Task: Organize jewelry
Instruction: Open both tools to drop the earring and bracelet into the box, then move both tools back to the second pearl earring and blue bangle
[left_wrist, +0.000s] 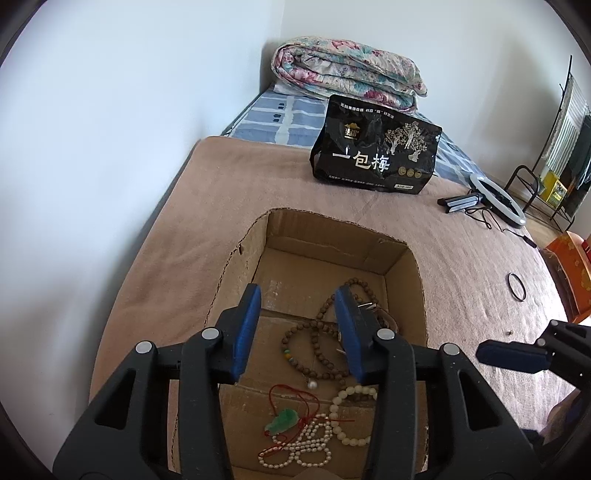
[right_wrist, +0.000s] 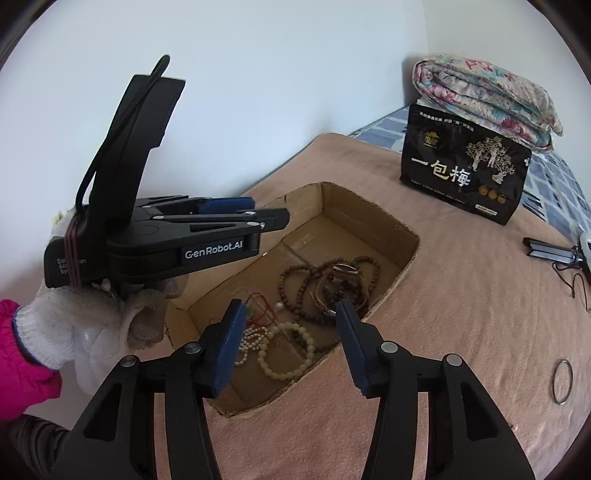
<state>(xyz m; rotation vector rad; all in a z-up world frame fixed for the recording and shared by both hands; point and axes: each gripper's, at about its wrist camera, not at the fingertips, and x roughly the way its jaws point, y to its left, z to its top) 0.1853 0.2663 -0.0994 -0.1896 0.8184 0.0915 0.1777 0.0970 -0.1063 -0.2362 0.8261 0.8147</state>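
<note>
An open cardboard box (left_wrist: 402, 258) (right_wrist: 369, 206) lies on a pink blanket and holds jewelry. Inside are a long brown wooden bead strand (left_wrist: 321, 354) (right_wrist: 295, 280), a cream bead bracelet (left_wrist: 343, 417) (right_wrist: 291, 354), a pearl strand (left_wrist: 306, 443) (right_wrist: 251, 339), a green pendant on red cord (left_wrist: 282, 421) and a brown-strapped watch (right_wrist: 343, 273). My left gripper (left_wrist: 297, 295) hovers open over the box with nothing between its blue pads. My right gripper (right_wrist: 290, 306) stands open over the box's near edge, also empty. A dark metal ring (left_wrist: 516, 287) (right_wrist: 562, 382) lies on the blanket to the right of the box.
A black printed bag (left_wrist: 376, 151) (right_wrist: 465, 170) stands behind the box, with a folded floral quilt (left_wrist: 347, 70) beyond it. A ring light with a cable (left_wrist: 495, 199) lies at the right. A white wall runs along the bed's left side. A white-gloved hand (right_wrist: 92, 317) holds the left gripper.
</note>
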